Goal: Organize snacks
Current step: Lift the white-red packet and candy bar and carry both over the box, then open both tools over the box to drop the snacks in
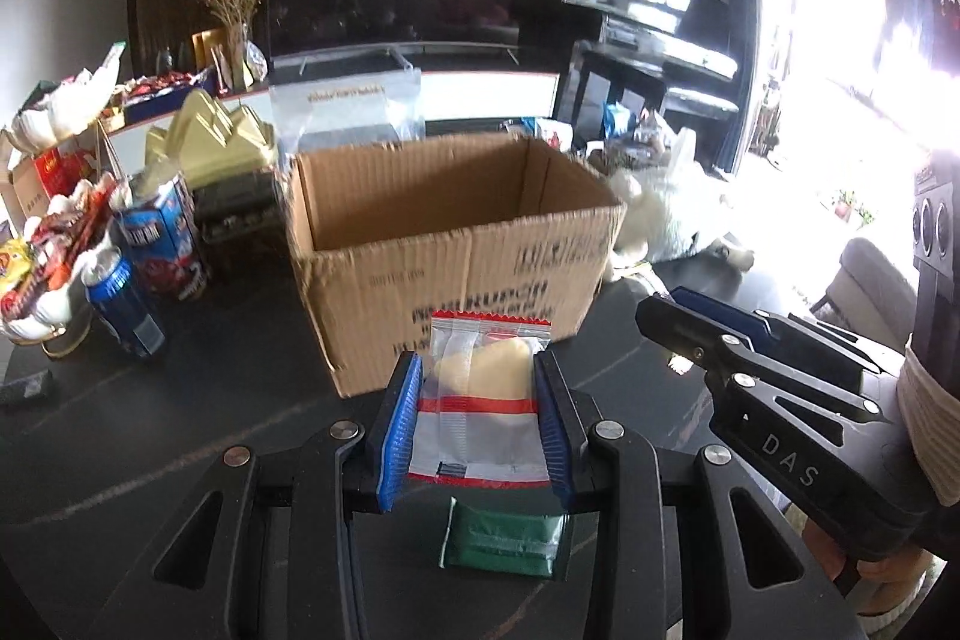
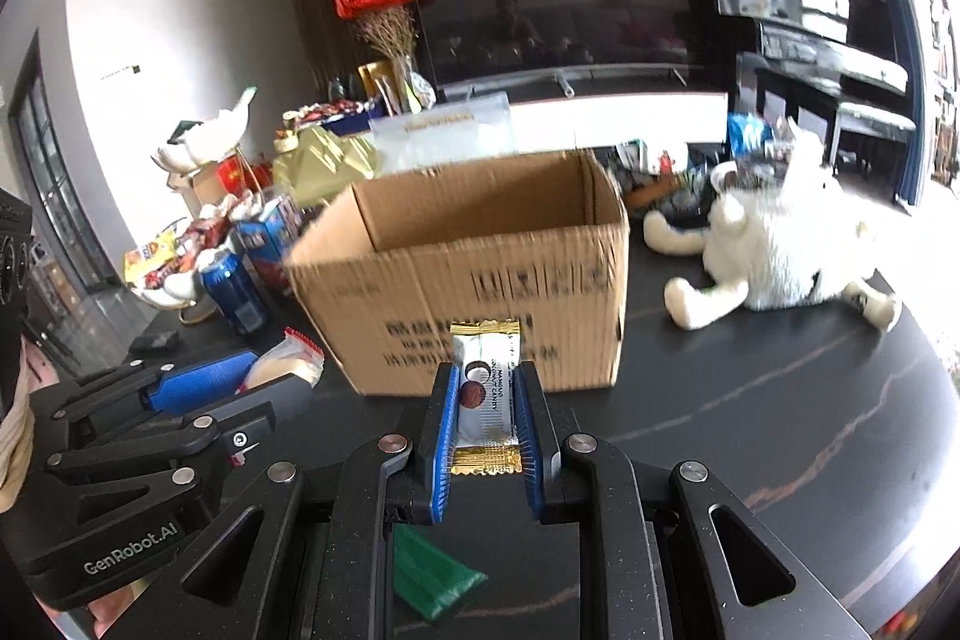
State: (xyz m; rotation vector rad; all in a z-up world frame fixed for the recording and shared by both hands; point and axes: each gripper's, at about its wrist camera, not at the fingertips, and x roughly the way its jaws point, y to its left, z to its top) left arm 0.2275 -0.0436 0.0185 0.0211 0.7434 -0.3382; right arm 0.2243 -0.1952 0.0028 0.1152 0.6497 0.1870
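Both tongs are loaded: the left gripper (image 1: 477,421) clamps a clear red-striped snack packet (image 1: 483,391), and the right gripper (image 2: 485,430) pinches a silver-and-gold coconut candy bar (image 2: 485,400). The open cardboard box (image 1: 444,232) stands just ahead on the dark table (image 2: 780,430). Each packet likely needs lifting above the near rim before release, one side at a time so the grippers do not collide. A green packet (image 1: 507,544) lies below the jaws. Blue cans (image 1: 123,304) crowd the box's left; a white plush toy (image 2: 774,244) sprawls to its right.
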